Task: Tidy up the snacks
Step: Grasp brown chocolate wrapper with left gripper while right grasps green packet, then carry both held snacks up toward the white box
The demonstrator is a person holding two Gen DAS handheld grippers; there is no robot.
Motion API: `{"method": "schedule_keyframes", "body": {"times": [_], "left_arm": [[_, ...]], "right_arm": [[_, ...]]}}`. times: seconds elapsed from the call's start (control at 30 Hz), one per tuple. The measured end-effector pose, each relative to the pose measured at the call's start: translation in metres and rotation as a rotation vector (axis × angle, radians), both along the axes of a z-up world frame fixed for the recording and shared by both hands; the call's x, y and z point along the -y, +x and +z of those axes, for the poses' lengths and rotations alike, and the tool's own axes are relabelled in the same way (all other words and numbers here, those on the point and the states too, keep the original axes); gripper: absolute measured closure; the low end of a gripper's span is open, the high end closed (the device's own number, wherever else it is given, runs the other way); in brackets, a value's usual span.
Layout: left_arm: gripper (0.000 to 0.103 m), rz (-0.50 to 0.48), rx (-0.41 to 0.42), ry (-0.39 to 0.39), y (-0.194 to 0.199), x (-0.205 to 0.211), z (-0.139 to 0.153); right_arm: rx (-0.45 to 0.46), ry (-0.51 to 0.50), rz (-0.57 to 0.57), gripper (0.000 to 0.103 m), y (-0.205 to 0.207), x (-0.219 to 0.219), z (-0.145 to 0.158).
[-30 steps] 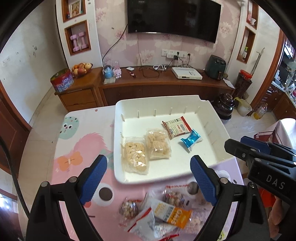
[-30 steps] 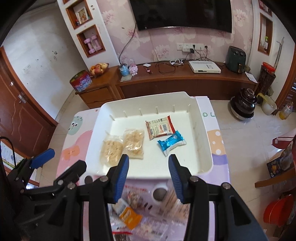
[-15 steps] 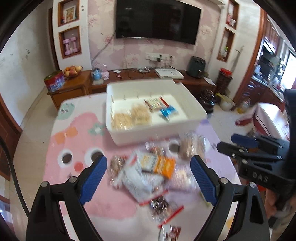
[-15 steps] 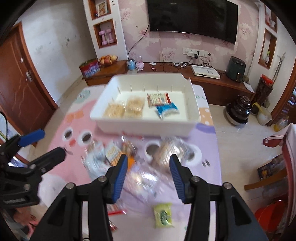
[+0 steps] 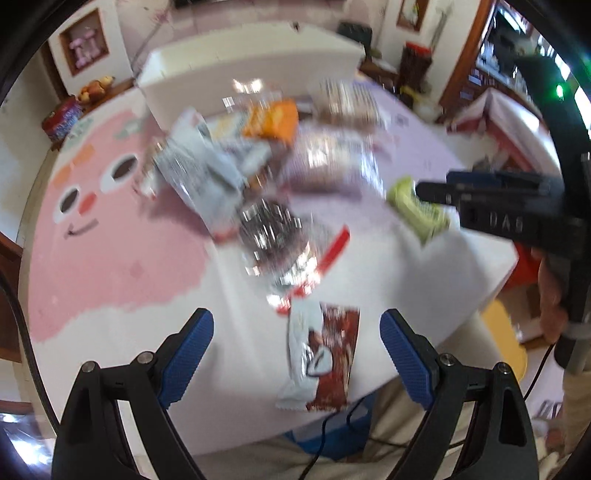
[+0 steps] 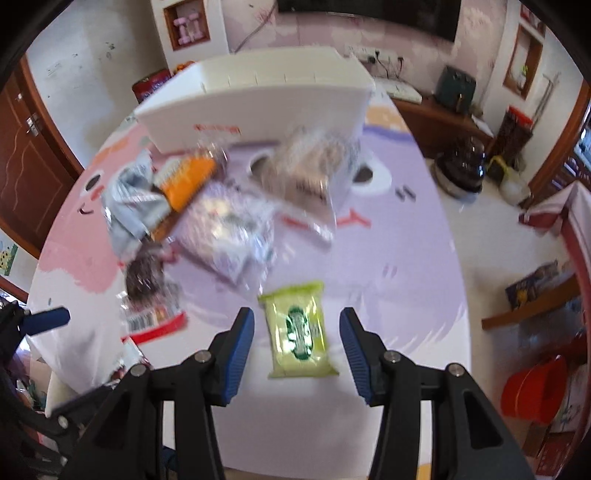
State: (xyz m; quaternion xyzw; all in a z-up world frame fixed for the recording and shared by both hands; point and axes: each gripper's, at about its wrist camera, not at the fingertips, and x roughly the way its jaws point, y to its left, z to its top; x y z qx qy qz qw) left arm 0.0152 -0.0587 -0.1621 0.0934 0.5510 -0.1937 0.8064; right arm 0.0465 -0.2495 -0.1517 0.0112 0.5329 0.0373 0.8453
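Two pickups look to be lined up here. On the left side, the left gripper (image 5: 296, 354) is spread wide with nothing clamped, and the brown-and-white packet (image 5: 322, 363) lies flat between its blue pads, untouched, right at the near edge of the table (image 5: 122, 266). That packet is best straddled across its narrow width and pinched only once both pads are down level with the wrapper; since it hangs close to the edge, a push toward the person should be avoided or it could be knocked off.

Further right, the right gripper (image 6: 297, 345) is held partly open, also empty, with the green packet (image 6: 298, 330) sitting between the fingers but not pressed. The gap there is tighter, so it should be centred carefully before closing, and the crinkly film is probably slippery, so a firm squeeze on the middle is advised.

Past both, the loose snack pile (image 6: 207, 214) is heaped mid-table (orange, grey and clear wrappers, quite blurred), and the white bin (image 6: 258, 103) stands at the far end, where everything presumably gets sorted.

The table is covered by a cartoon cloth, pink on the left and lilac on the right. Behind it a wooden cabinet (image 6: 436, 110), a wall-mounted TV (image 6: 369, 14) and a wooden door (image 6: 26, 166) at far left can be made out.
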Motion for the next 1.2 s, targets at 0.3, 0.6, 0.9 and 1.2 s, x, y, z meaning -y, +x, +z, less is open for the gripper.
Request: {"method": "schedule_keyframes", "body": {"times": [0.3,0.6,0.9,1.2], "left_arm": [[0.012,0.025,-0.103,0.073,0.003,0.001,-0.033],[0.022,0.012,-0.123,0.139,-0.001,0.006,-0.046],[0.055,-0.052,-0.137,0.127,-0.016,0.023,-0.037],[0.067,-0.042,-0.086,0.083,-0.012,0.017,-0.026]], "right_arm": [[-0.048,-0.004,-0.001,0.055,-0.001,0.004,-0.030],[-0.038,-0.048,0.022,0.055,-0.004,-0.004,-0.036],[-0.040,-0.048,0.035,0.061,-0.005,-0.005,-0.035],[-0.045,-0.042,-0.010,0.066,-0.011,-0.008,-0.028]]}}
